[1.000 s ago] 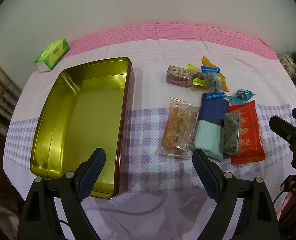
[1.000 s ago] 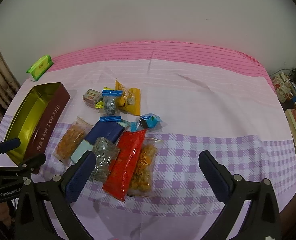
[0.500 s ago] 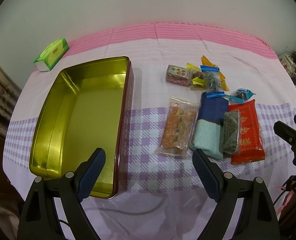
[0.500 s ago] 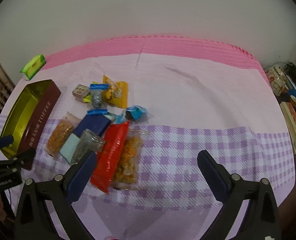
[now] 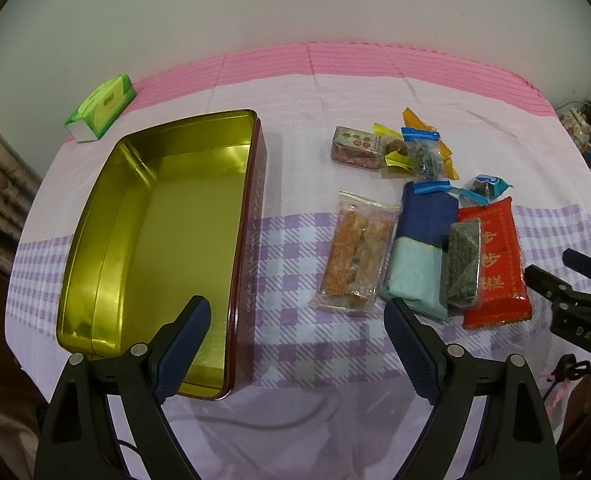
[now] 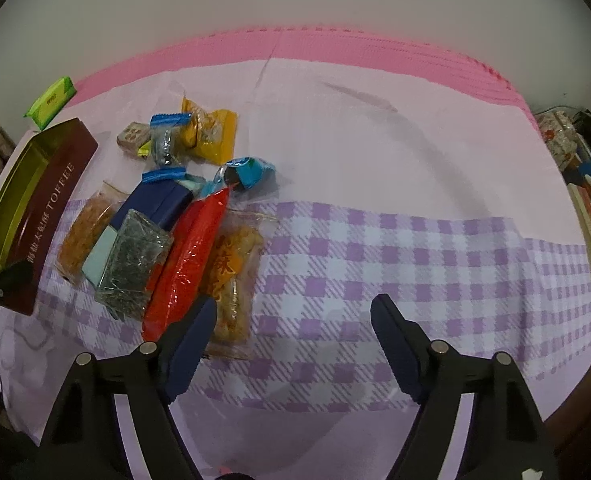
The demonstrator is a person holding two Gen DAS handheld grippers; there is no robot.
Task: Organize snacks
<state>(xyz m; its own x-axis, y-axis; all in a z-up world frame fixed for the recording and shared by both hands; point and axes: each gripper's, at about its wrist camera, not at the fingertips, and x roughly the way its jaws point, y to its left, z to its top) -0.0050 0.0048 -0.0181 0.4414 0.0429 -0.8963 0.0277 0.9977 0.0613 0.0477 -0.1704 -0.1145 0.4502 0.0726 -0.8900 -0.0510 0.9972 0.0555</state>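
- Snacks (image 6: 163, 240) lie clustered on the bench (image 6: 415, 248), just right of the open gold toffee tin (image 5: 155, 240); none sits in the tin yet.
- Right hand-held gripper (image 6: 293, 334) has dropped closer to the pile than a second ago; its jaws are closing, with only checked cloth between them, and its left finger (image 6: 191, 344) overlaps the orange cracker packet (image 6: 231, 276).
- Left hand-held gripper (image 5: 295, 344) has not moved, jaws apart and empty, straddling the tin's near corner.
- Red packet (image 6: 191, 256), seaweed bar (image 6: 133, 260) and navy box (image 6: 155, 204) crowd that packet's left side.
- Green tissue pack (image 5: 101, 106) stands apart by the wall.
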